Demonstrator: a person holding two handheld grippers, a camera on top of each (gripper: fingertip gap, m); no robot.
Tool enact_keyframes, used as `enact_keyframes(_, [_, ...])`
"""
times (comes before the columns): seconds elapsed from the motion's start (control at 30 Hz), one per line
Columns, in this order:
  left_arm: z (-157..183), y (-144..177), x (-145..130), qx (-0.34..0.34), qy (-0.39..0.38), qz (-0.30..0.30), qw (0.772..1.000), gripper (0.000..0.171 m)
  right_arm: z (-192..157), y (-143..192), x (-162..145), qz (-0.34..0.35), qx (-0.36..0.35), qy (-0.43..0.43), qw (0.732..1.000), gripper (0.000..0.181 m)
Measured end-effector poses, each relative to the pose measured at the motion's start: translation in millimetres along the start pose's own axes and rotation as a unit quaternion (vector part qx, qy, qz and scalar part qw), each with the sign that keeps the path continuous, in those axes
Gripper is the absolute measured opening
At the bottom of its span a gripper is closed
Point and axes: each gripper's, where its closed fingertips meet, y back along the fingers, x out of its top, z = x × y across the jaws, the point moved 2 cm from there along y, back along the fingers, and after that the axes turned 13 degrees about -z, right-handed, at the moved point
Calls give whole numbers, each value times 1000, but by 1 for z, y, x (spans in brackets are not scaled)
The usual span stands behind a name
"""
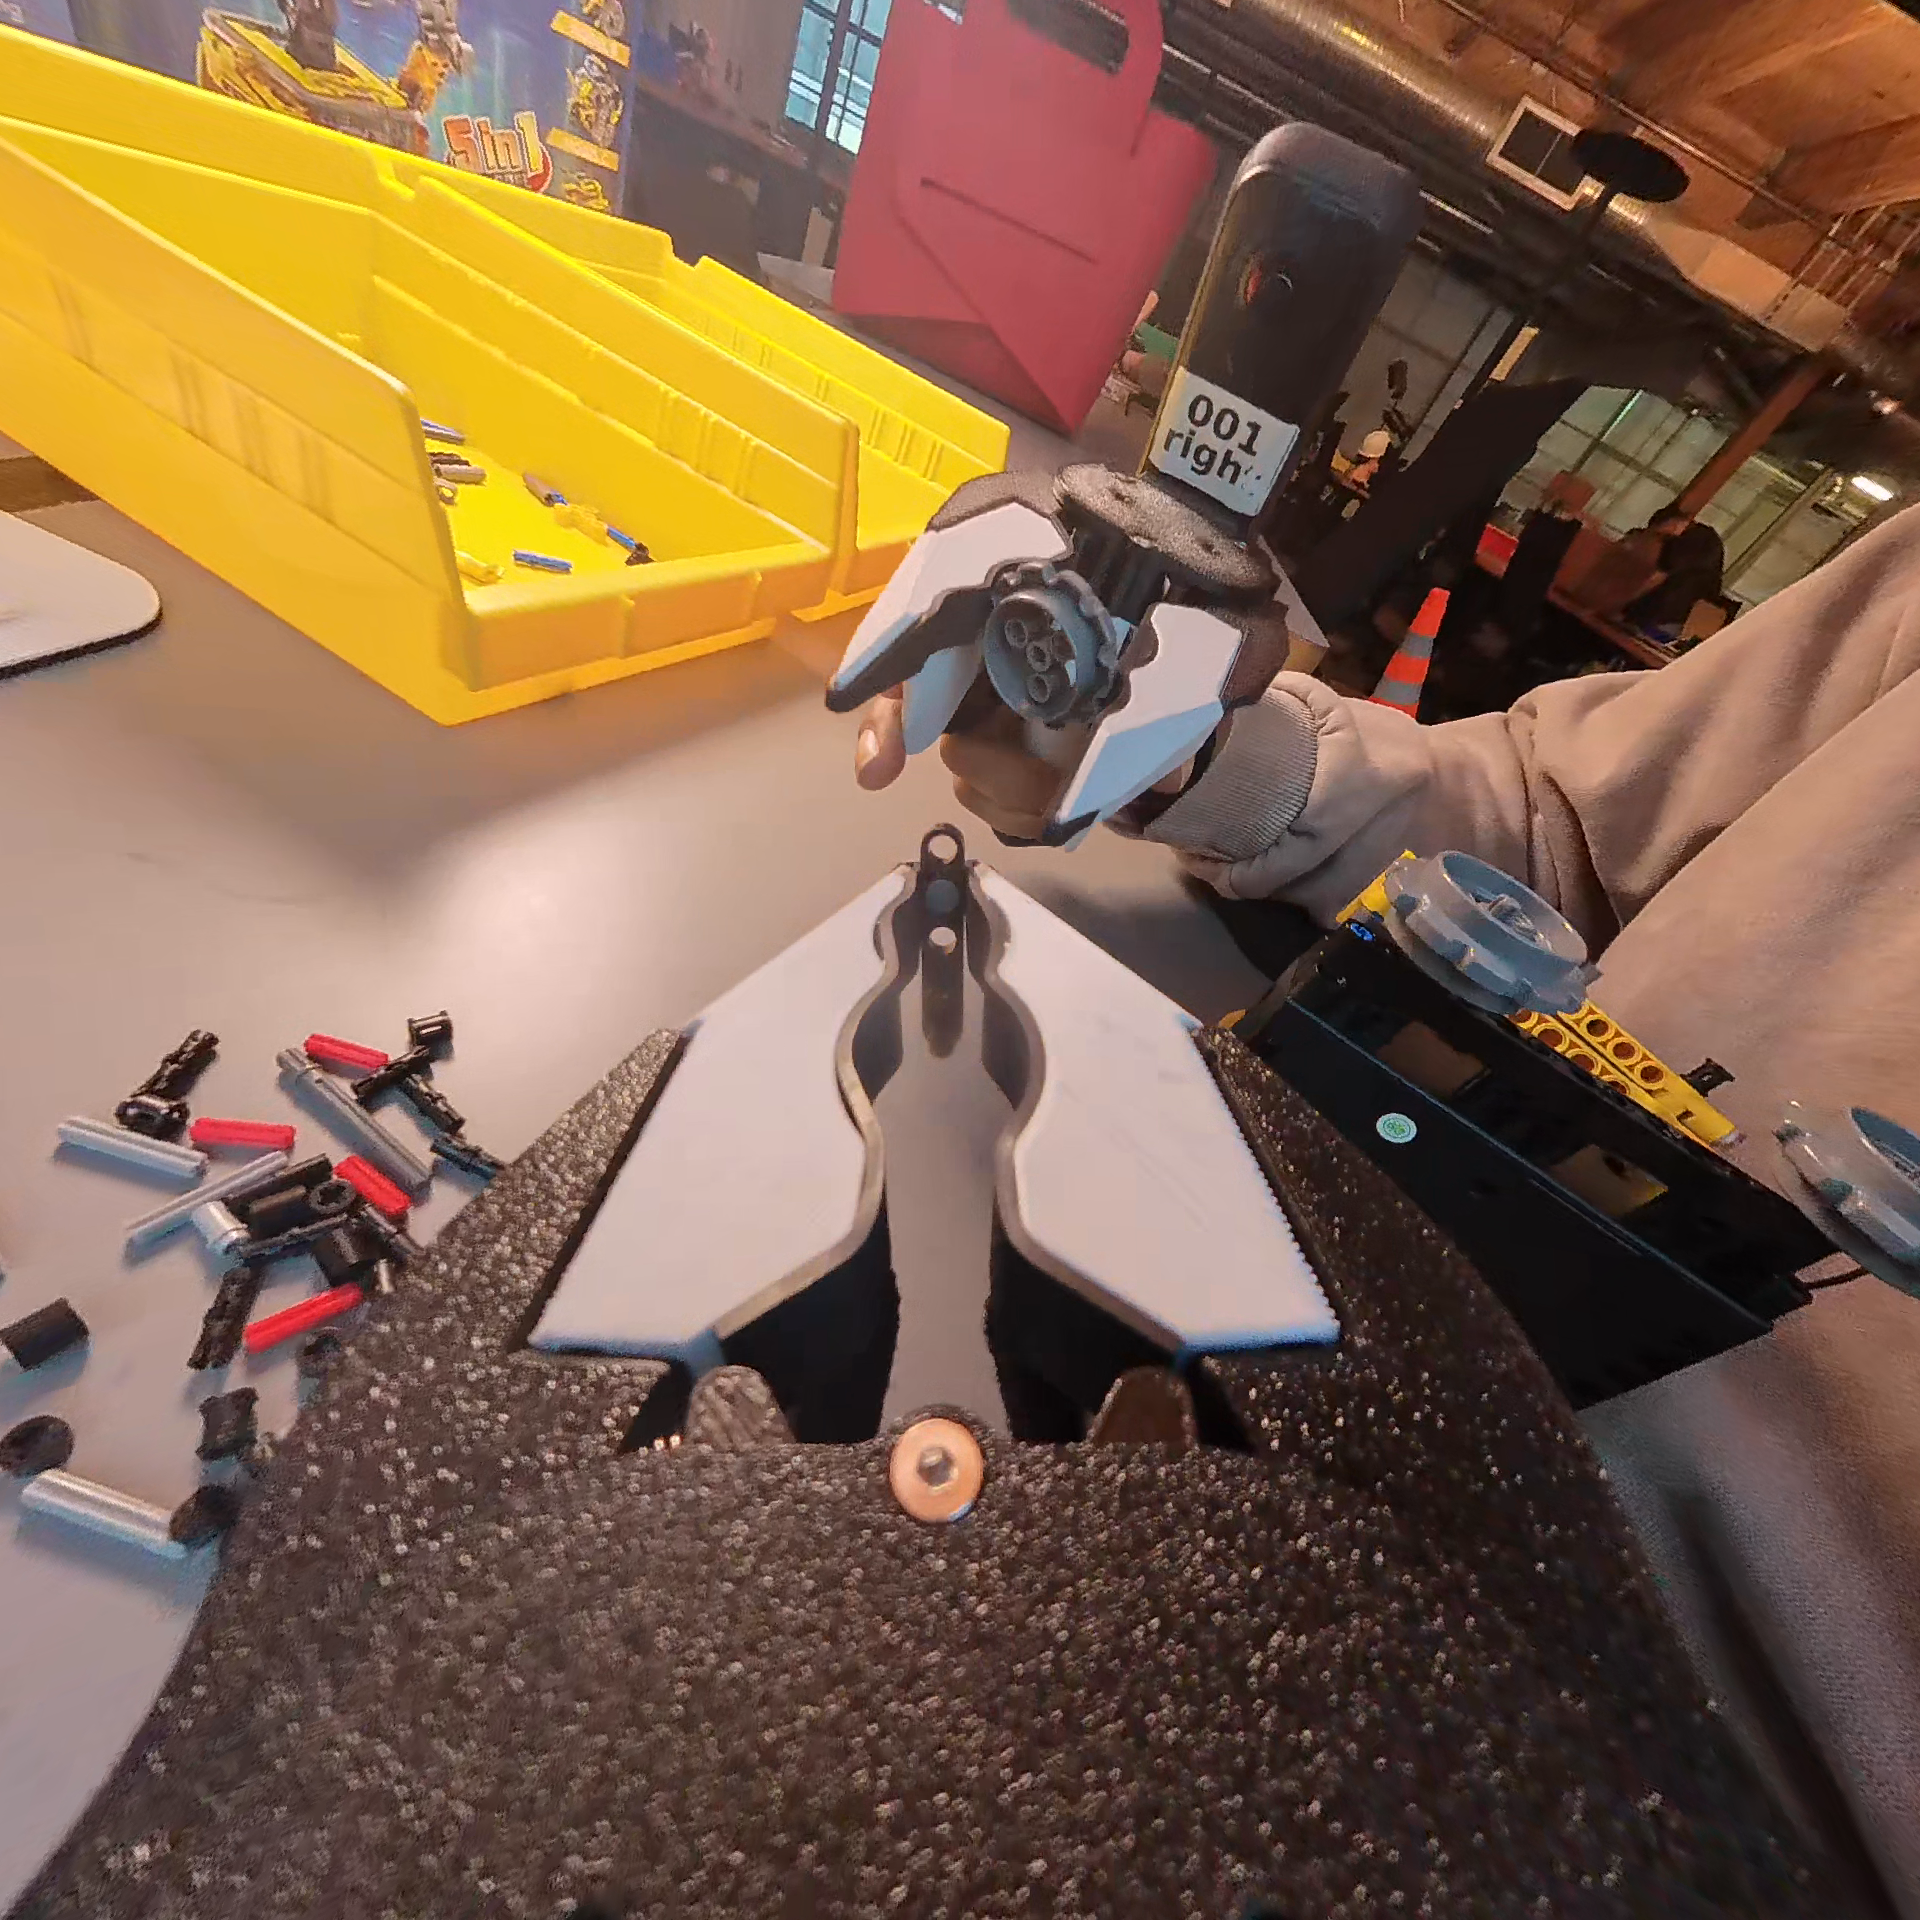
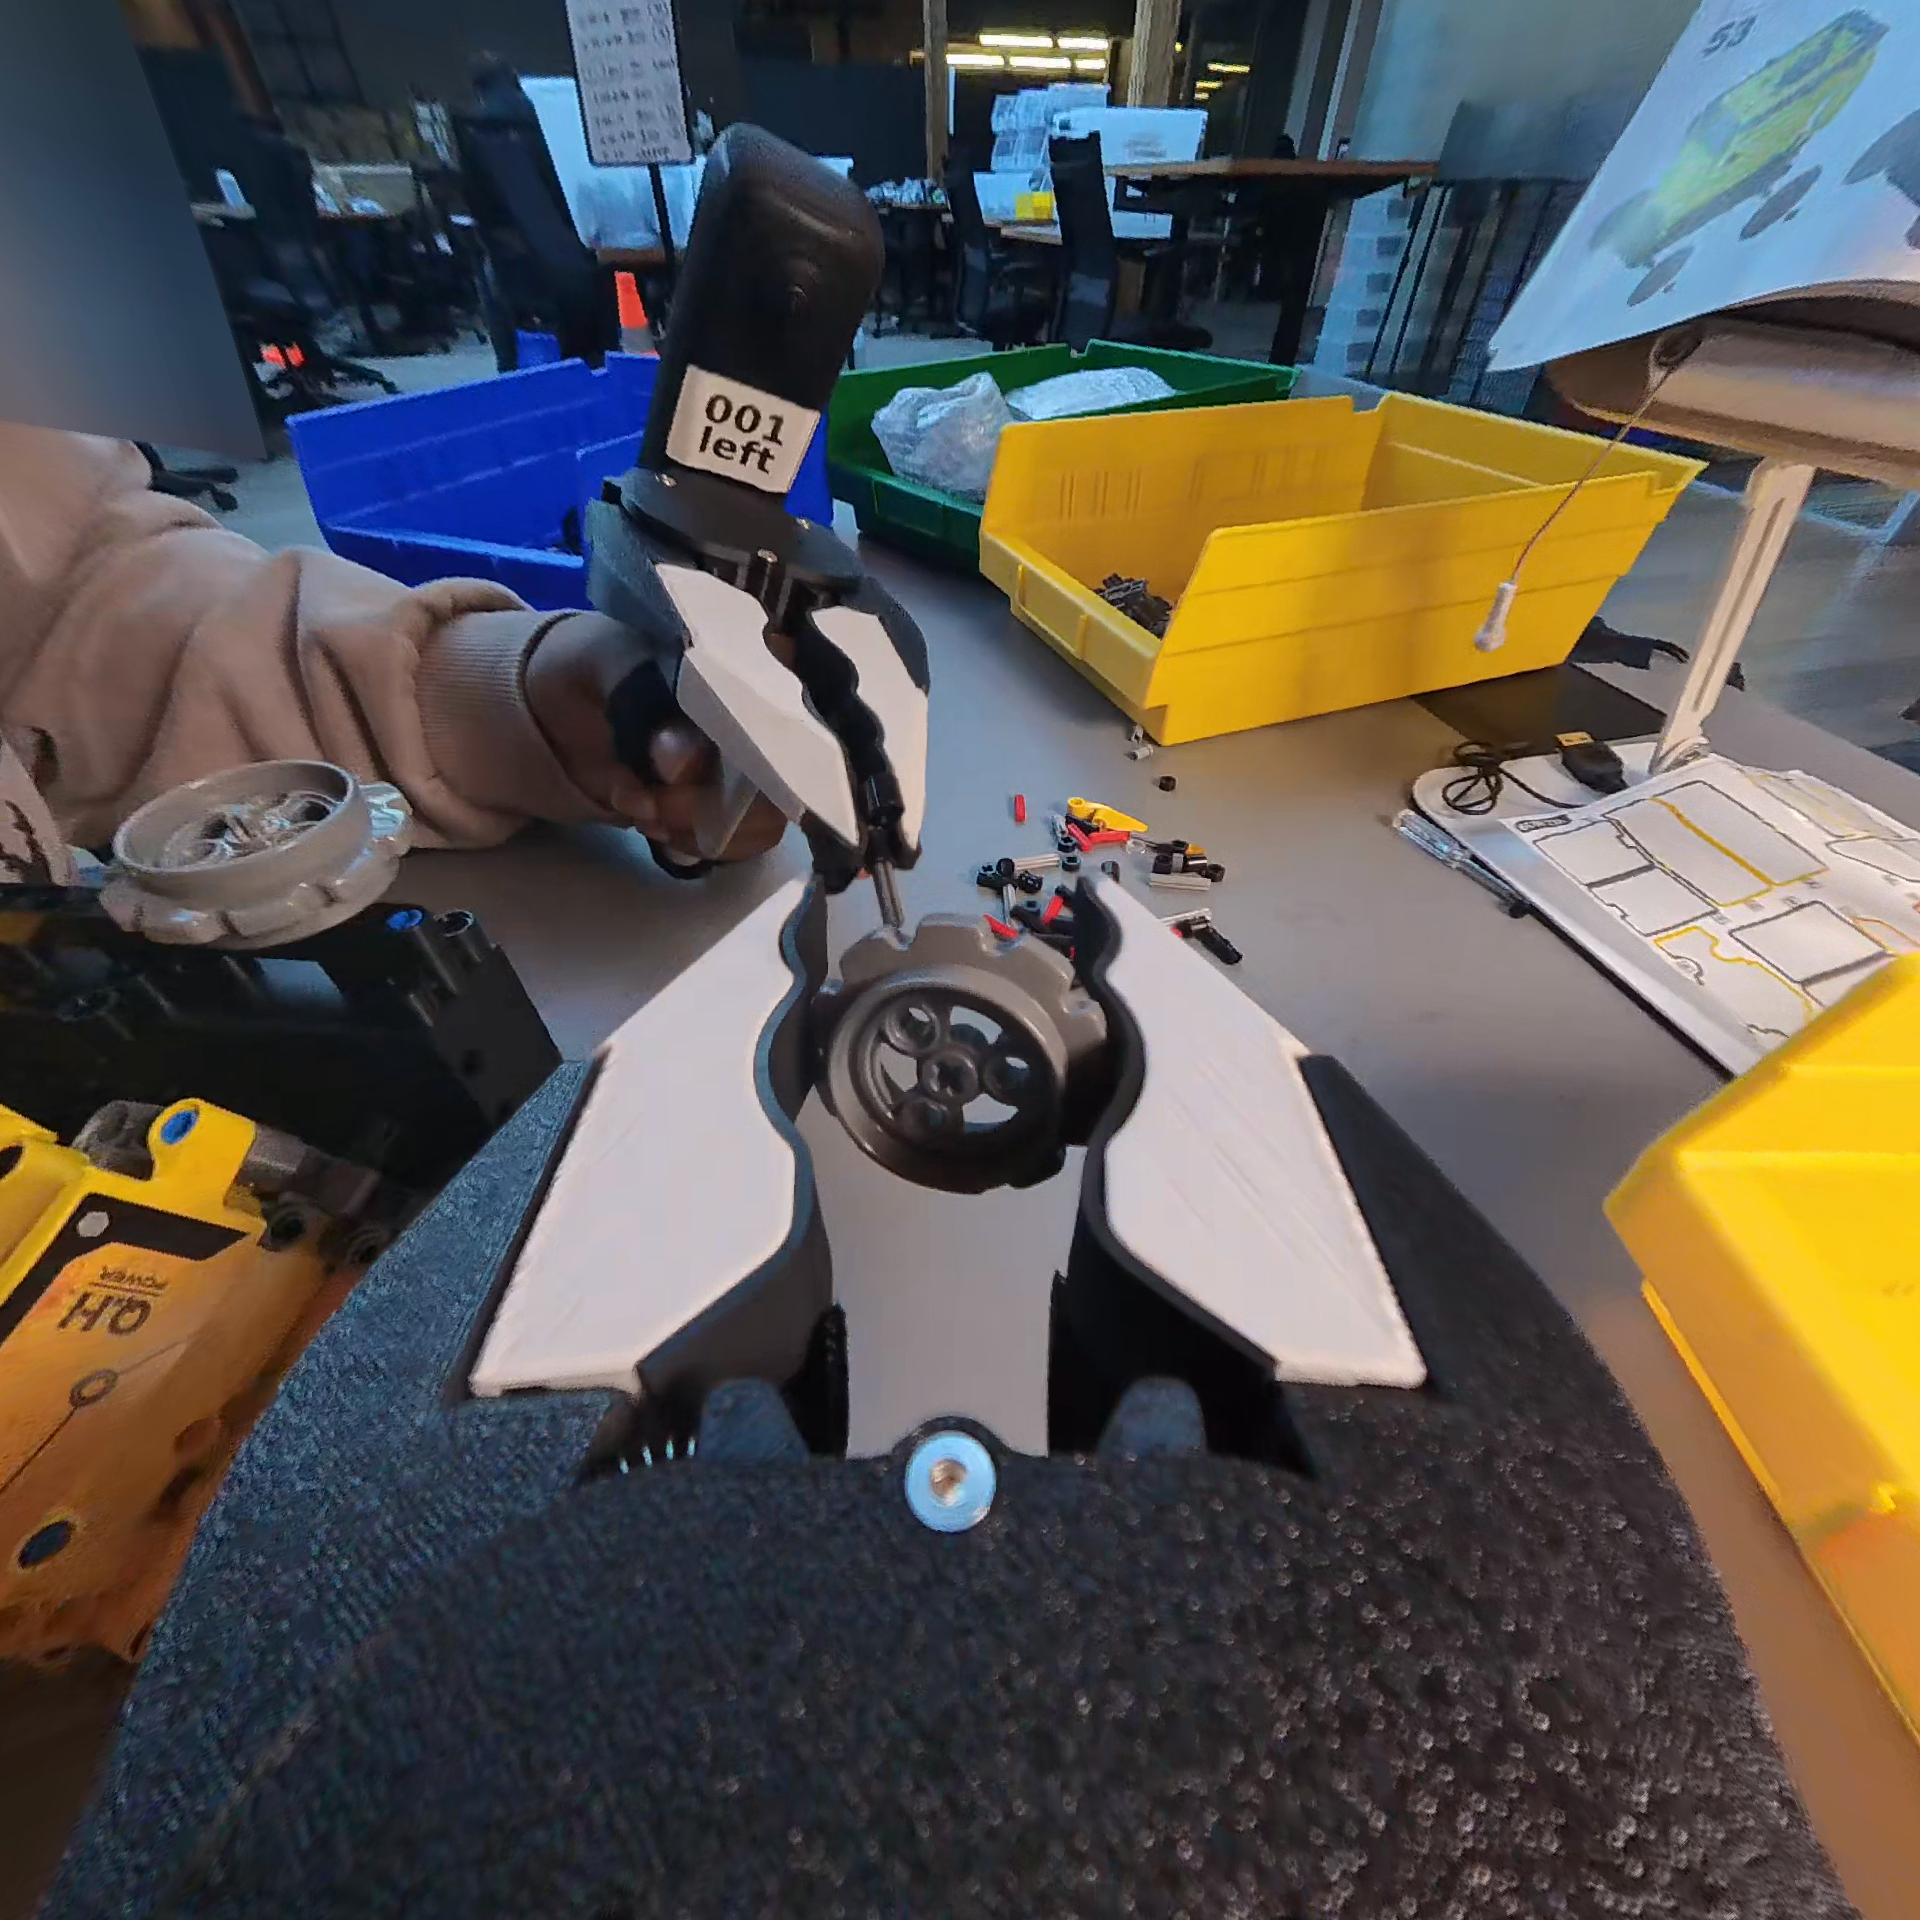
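Clamping down in the left wrist view, the left gripper (image 1: 943, 883) is closed on a thin black pin piece (image 1: 942, 961), held upright between its tips; just ahead, the right gripper (image 1: 1023, 727) is seen gripping a grey wheel hub (image 1: 1044, 652). Loose small parts (image 1: 281, 1184) are scattered to its left. In the right wrist view, the hub (image 2: 961, 1055) is pinched between the right gripper's (image 2: 961, 914) fingers, with the pin's (image 2: 886, 888) tip touching the hub's rim.

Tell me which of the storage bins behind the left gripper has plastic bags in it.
The green bin, between the blue bin and the yellow bin. It holds crumpled clear bags; the yellow one shows only small dark parts.
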Motion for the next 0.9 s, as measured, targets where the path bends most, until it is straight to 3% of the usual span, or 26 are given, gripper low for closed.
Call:
enact_keyframes(0.5, [-3,-8,-19,41,-28,-62,997,7,-9,-23,-27,-92,-13,35,995,46])
enact_keyframes(0.9, [-1,-5,-20,37,-27,-58,997,7,-6,-33,-45,-144,-24,37,989,55])
